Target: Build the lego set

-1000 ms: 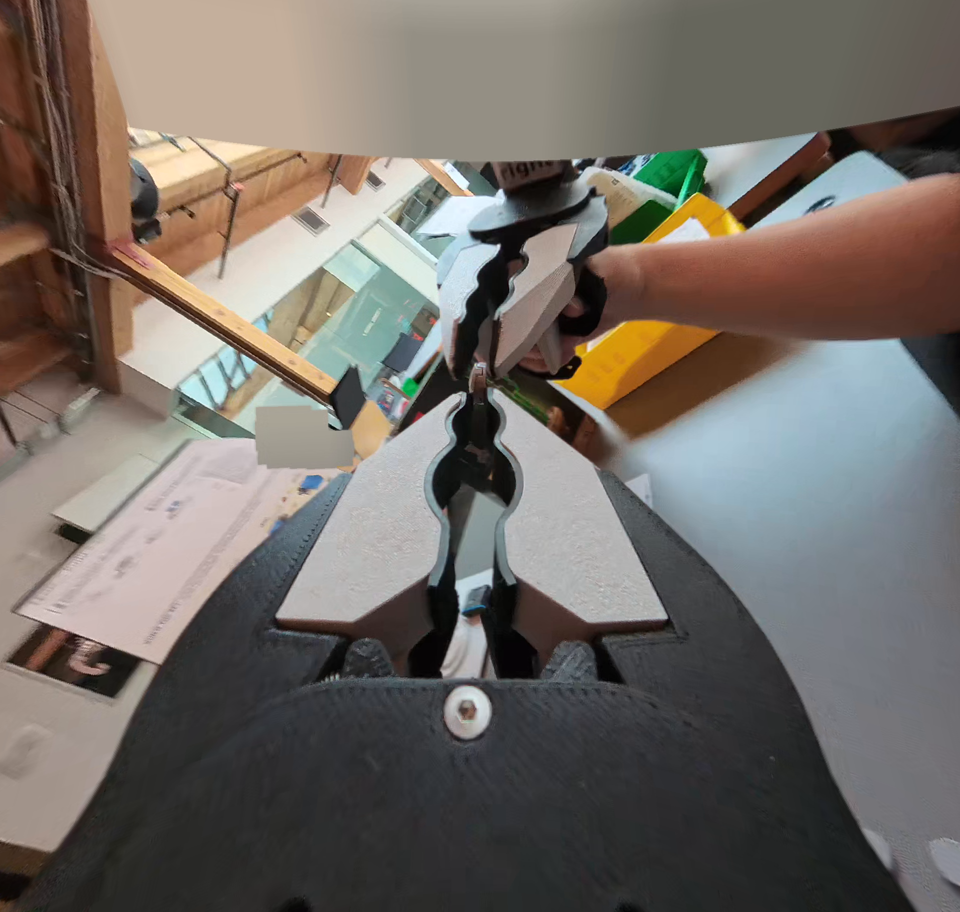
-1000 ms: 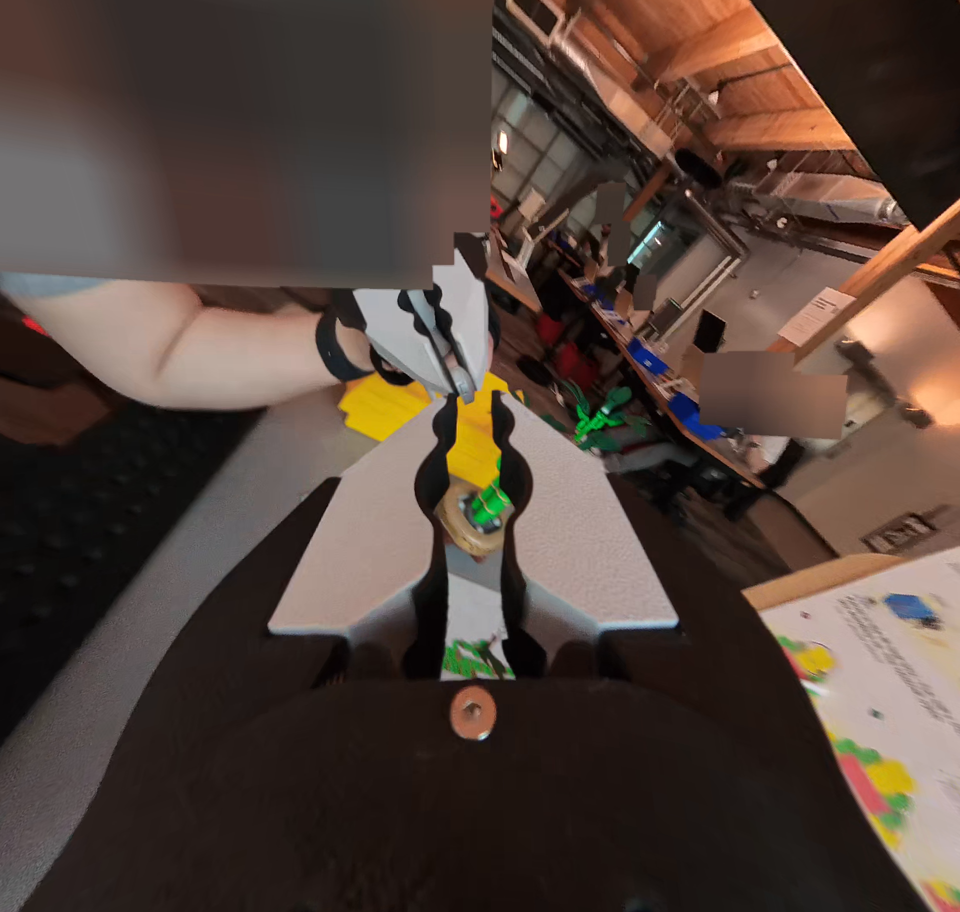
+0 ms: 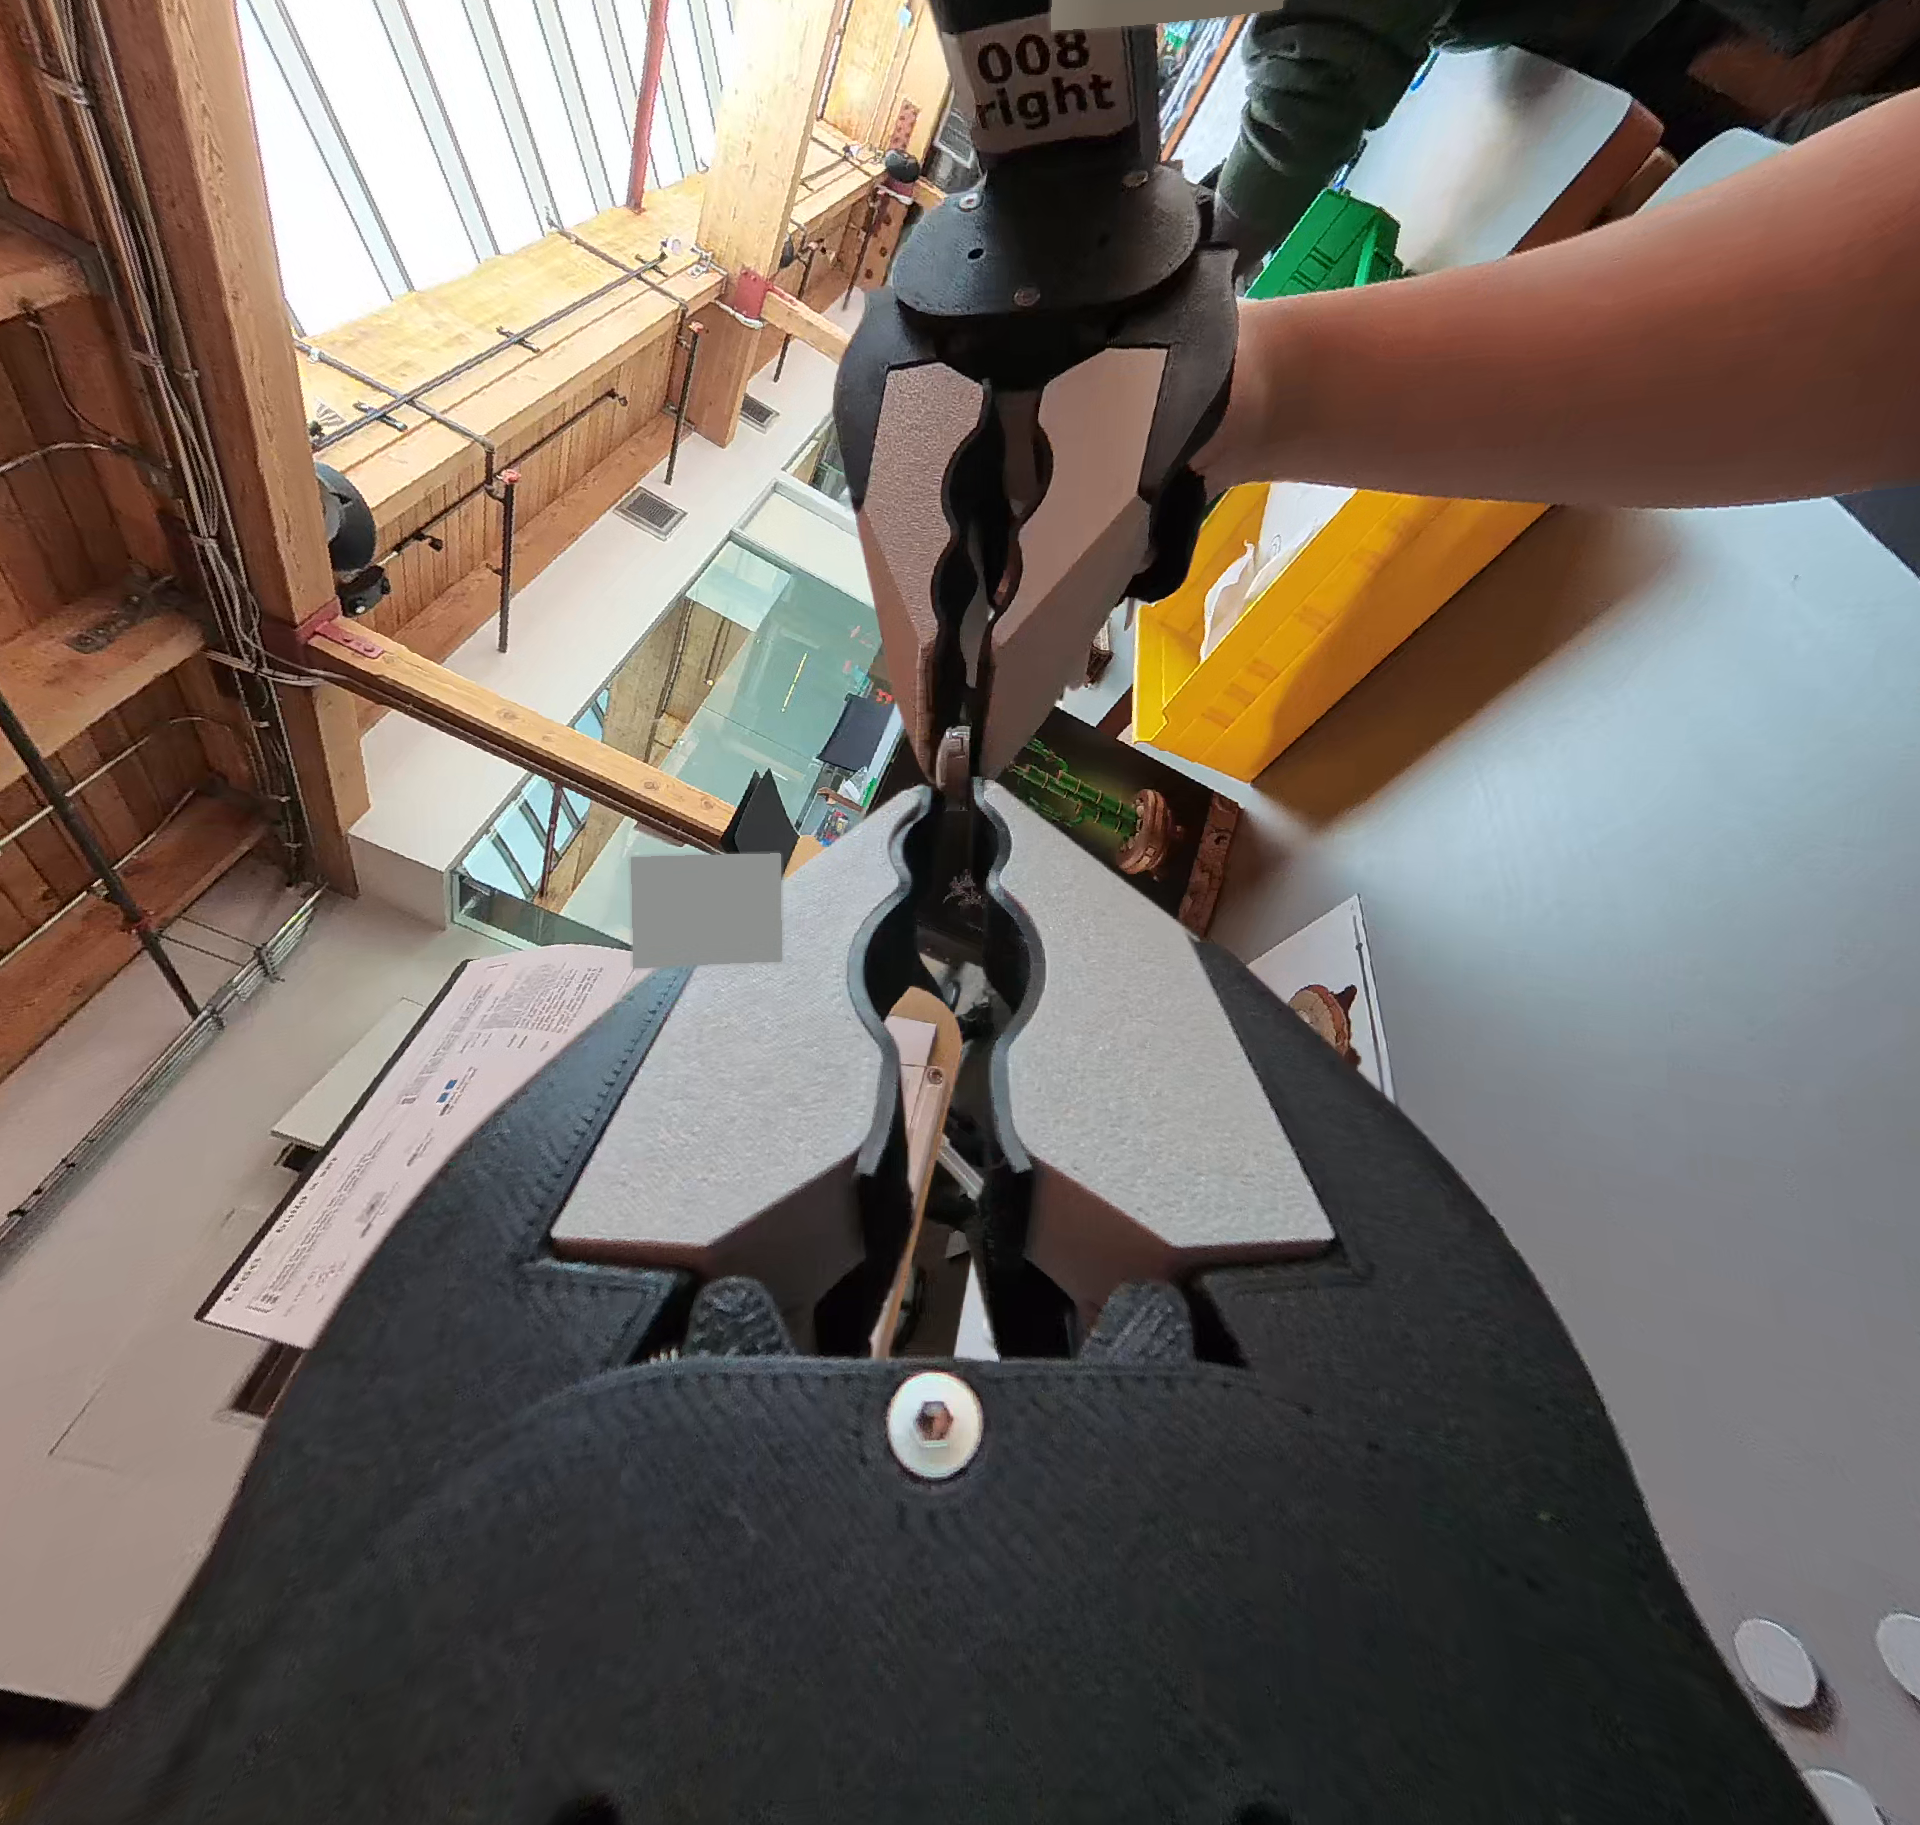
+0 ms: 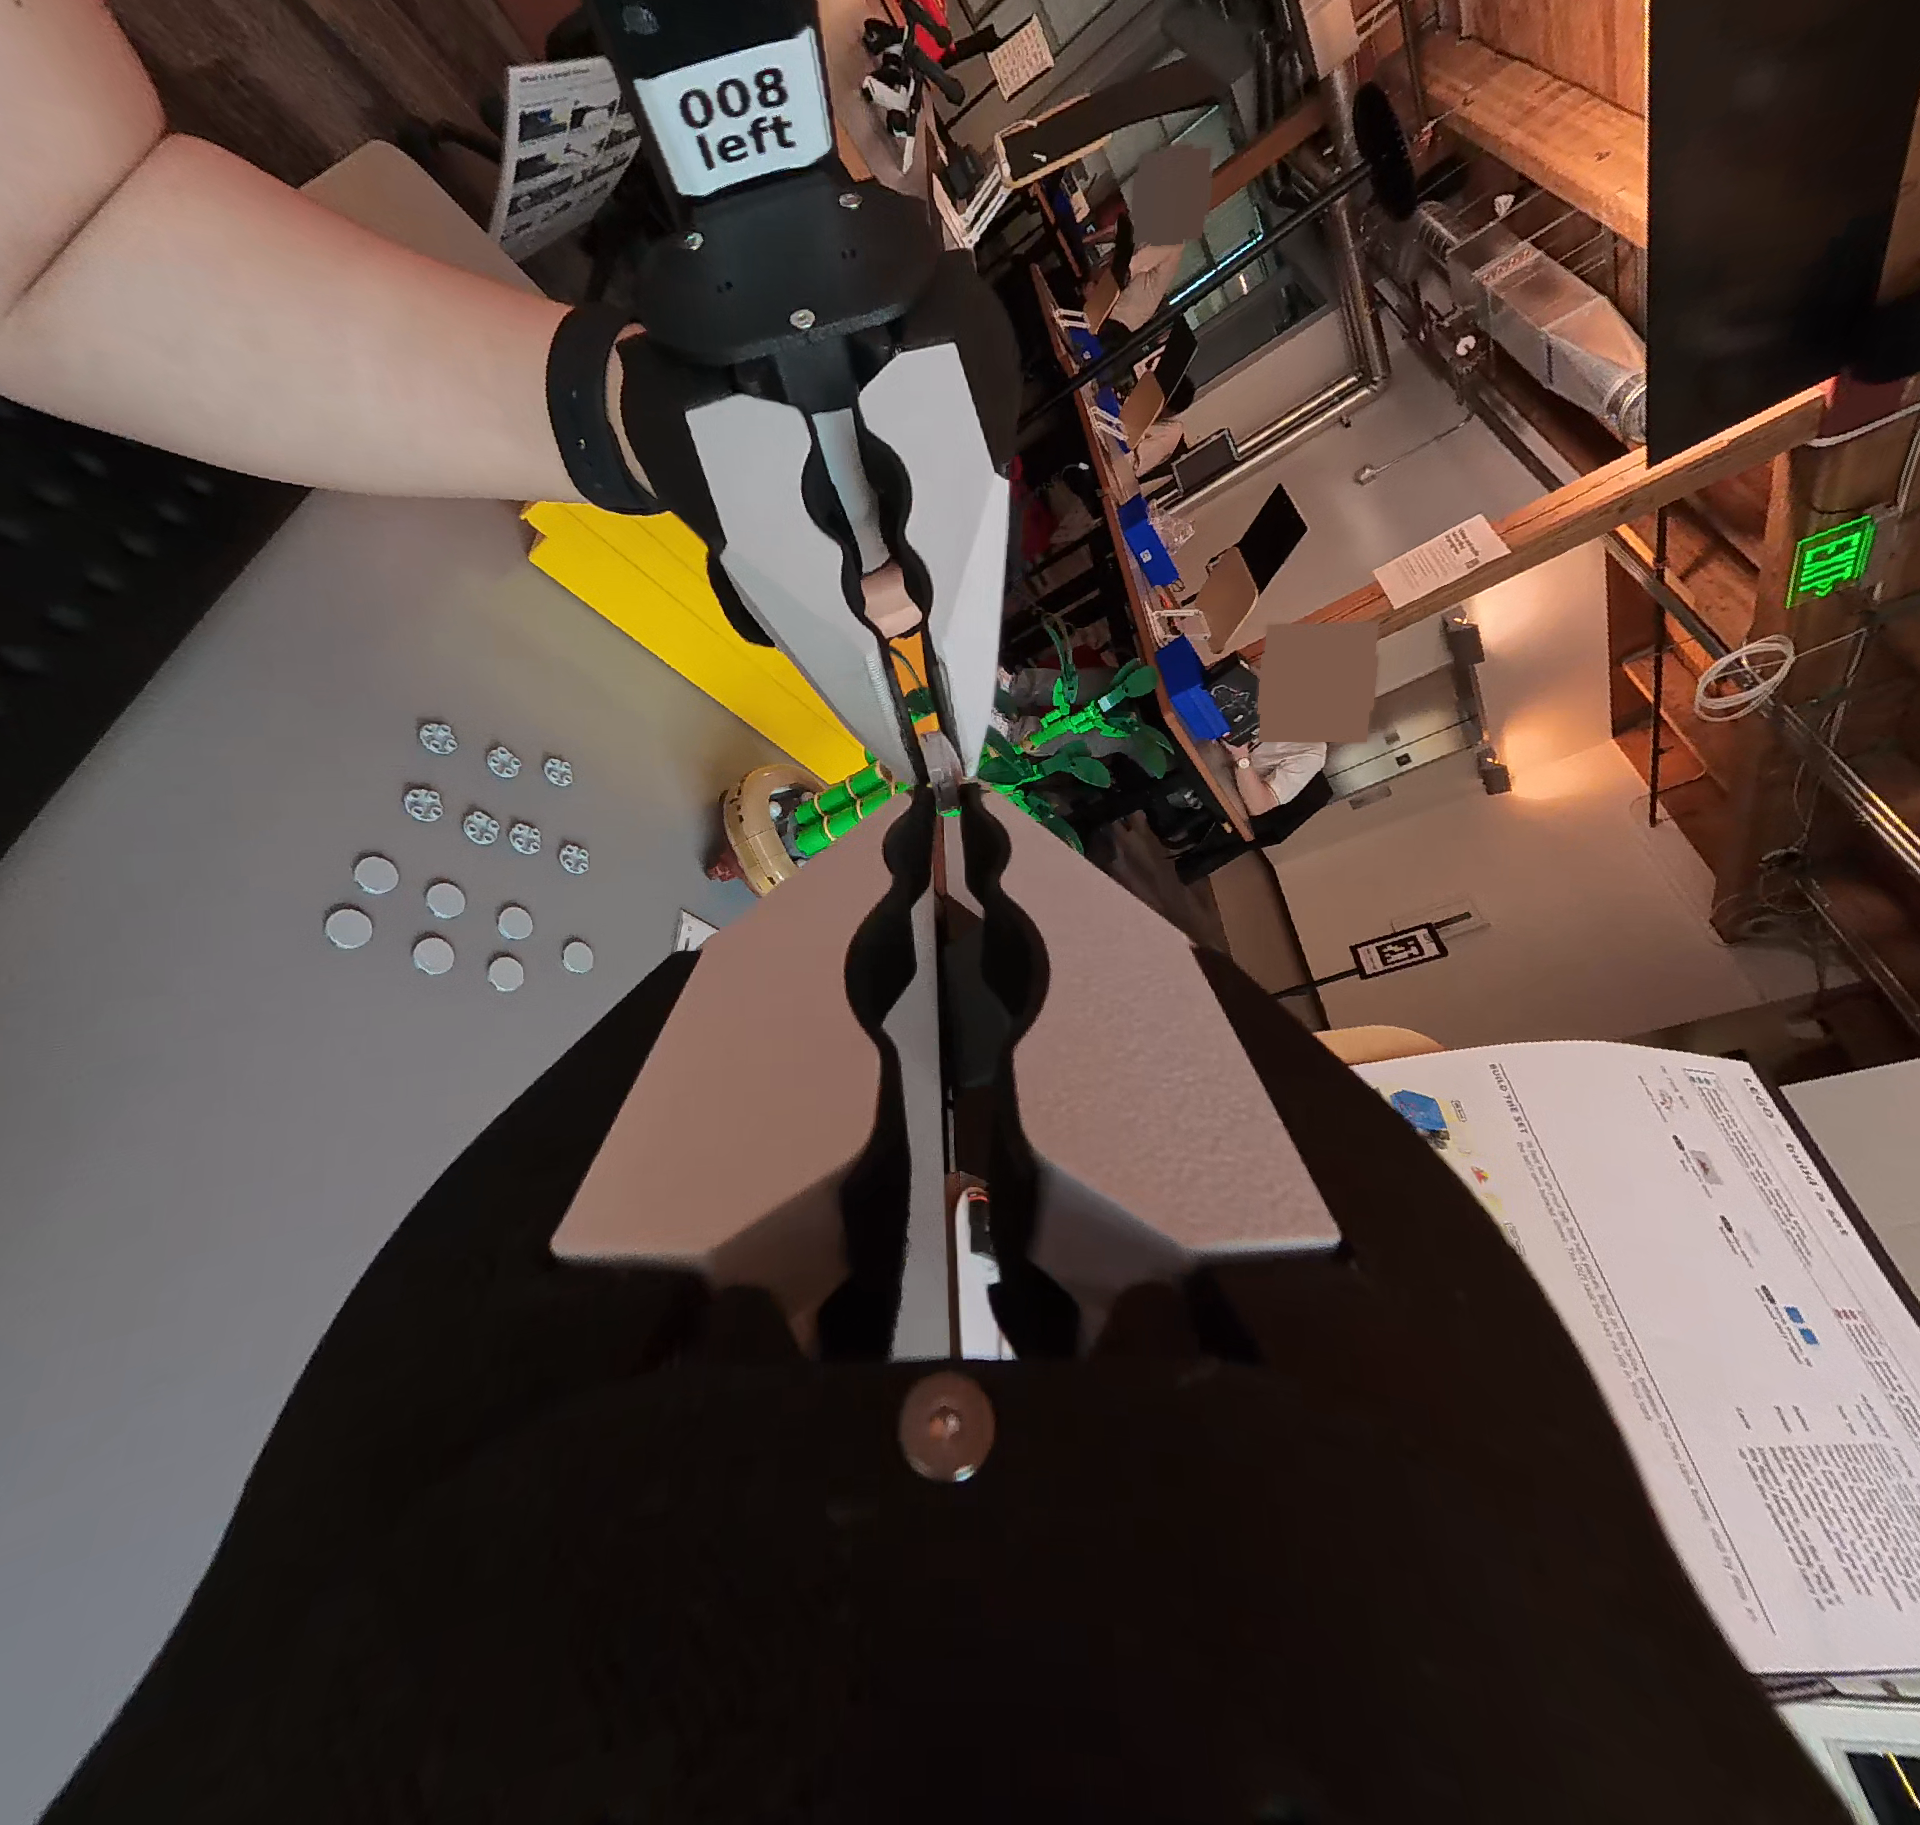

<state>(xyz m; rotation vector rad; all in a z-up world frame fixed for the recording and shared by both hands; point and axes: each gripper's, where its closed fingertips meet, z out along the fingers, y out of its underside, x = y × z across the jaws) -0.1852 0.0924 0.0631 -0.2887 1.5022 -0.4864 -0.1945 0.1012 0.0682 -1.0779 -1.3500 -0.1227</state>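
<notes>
Timber beams and tall windows fill the background of the left wrist view, above a grey surface [image 3: 1621, 944]. Left hand-held gripper [image 3: 948, 807] has its tips drawn together, nearly meeting; whether they bear on the piece cannot be told from this view. Right hand-held gripper [image 3: 954, 747] faces it tip to tip, fingers pressed together on a small grey piece [image 3: 952, 755] held in the air just above the left tips. A forearm [image 3: 1558, 362] reaches in from the right edge. Behind stand a yellow bin [image 3: 1340, 612], a green bin [image 3: 1330, 243], a box [image 3: 1132, 830] picturing a plant, and a printed sheet [image 3: 416, 1141] at left. Three pale discs [image 3: 1775, 1663] lie at lower right. Right wrist view: grey surface [image 4: 260, 1100] at left, a workshop with desks and seated persons beyond. Right hand-held gripper [image 4: 943, 807] is pressed together, tips at the grey piece [image 4: 943, 776]. Left hand-held gripper [image 4: 940, 752] comes from above, tips closed to the same piece, so the piece sits pinched between the two sets of tips. Behind them a green plant model [image 4: 1060, 736] in a tan pot [image 4: 764, 830] lies tipped on the surface. Loose discs [image 4: 447, 900] and rosette pieces [image 4: 480, 826] sit grouped at left. Yellow bin [image 4: 665, 601] lies beyond; an instruction sheet [image 4: 1662, 1308] at right.
</notes>
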